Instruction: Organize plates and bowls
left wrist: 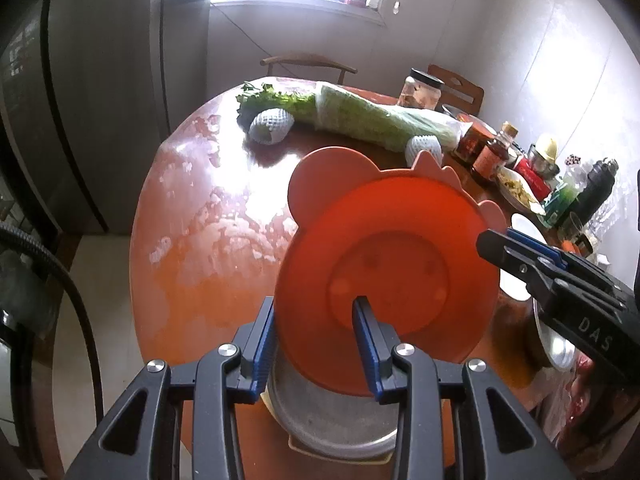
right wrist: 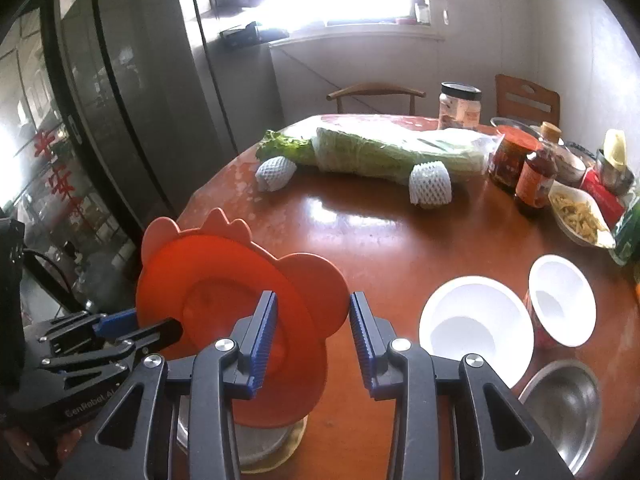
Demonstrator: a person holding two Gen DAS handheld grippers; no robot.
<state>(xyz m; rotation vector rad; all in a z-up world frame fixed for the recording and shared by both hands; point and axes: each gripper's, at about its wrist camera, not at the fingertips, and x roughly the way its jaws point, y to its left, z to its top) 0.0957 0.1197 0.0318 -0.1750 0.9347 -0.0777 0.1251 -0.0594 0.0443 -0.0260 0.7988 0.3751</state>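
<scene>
The left gripper was clenched on the rim of an orange plastic plate with animal-shaped ears and a crest, one blue pad on either face, holding it tilted on edge above a round metal dish that sat on the table's near edge. The right wrist view confirmed this from the side, showing the left gripper pinching the plate from the left. In that same view the right gripper held nothing: its jaws stood partly apart with bare tabletop between them, the plate only passing behind its left finger. Only the right wrist view showed a large white bowl and a smaller white bowl just beside each other, with a shiny steel bowl nearer the camera. Farther out, on the round reddish-brown wooden table, lay a long wrapped napa cabbage and two fruits in white foam netting, beside sauce bottles. The left wrist view showed the right gripper entering from the right edge, near the plate's rim.
</scene>
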